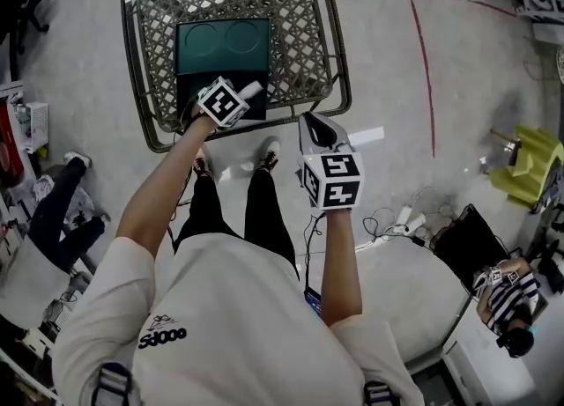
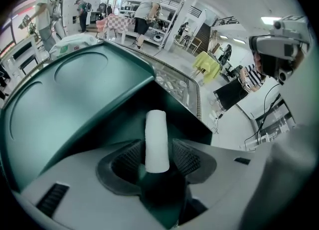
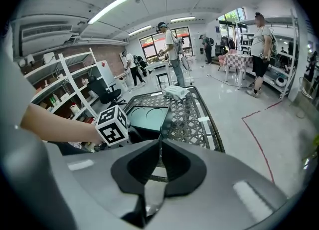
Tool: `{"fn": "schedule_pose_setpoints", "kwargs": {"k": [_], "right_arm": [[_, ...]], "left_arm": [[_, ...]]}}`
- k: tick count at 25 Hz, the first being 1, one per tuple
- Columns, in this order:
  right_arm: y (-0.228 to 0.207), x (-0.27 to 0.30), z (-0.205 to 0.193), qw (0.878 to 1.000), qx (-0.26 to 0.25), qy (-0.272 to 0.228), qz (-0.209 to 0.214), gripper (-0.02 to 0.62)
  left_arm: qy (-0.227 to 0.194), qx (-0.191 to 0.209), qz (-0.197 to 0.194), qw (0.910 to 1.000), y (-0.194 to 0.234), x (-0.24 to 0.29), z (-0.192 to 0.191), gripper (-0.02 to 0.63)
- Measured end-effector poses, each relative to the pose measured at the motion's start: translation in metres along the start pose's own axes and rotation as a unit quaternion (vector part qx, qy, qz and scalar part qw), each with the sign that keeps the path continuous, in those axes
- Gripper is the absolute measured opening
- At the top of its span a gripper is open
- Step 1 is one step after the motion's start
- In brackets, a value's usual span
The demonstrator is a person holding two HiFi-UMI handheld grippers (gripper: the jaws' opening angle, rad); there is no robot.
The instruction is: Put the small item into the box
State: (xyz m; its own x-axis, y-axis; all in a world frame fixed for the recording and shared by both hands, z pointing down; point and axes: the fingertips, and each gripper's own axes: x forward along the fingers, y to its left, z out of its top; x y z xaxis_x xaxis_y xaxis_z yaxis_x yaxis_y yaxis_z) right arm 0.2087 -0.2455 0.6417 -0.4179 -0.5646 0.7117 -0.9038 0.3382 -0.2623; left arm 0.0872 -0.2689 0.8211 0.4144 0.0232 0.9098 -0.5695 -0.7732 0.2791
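Overhead and tool views sharing box [image 1: 222, 47]

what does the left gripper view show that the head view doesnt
Only the left gripper view: the left tongs standing open, with the white cylinder between them and a gap on each side; also people standing far off in the room.
Only the head view: the right tongs, held near the table's front corner; the person's legs; the red line on the floor.
Both: the green box with its lid open, and the mesh table under it.
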Motion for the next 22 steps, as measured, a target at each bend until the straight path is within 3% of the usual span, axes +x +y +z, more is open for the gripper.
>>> {"fn": "schedule_pose_setpoints", "kwargs": {"k": [11, 15, 22], "right_arm": [[0.011, -0.016, 0.025, 0.998, 0.002, -0.058, -0.022, -0.003], [0.015, -0.029, 0.043, 0.994, 0.011, -0.103, -0.029, -0.005], [0.028, -0.053, 0.071, 0.988, -0.026, -0.138, -0.06, -0.005]], "left_arm": [[-0.091, -0.05, 0.042, 0.9937, 0.02, -0.06, 0.005, 0.202], [-0.132, -0.057, 0.058, 0.9879, 0.024, -0.098, 0.009, 0.202], [-0.203, -0.059, 0.084, 0.9738, 0.029, -0.168, 0.011, 0.201]]}}
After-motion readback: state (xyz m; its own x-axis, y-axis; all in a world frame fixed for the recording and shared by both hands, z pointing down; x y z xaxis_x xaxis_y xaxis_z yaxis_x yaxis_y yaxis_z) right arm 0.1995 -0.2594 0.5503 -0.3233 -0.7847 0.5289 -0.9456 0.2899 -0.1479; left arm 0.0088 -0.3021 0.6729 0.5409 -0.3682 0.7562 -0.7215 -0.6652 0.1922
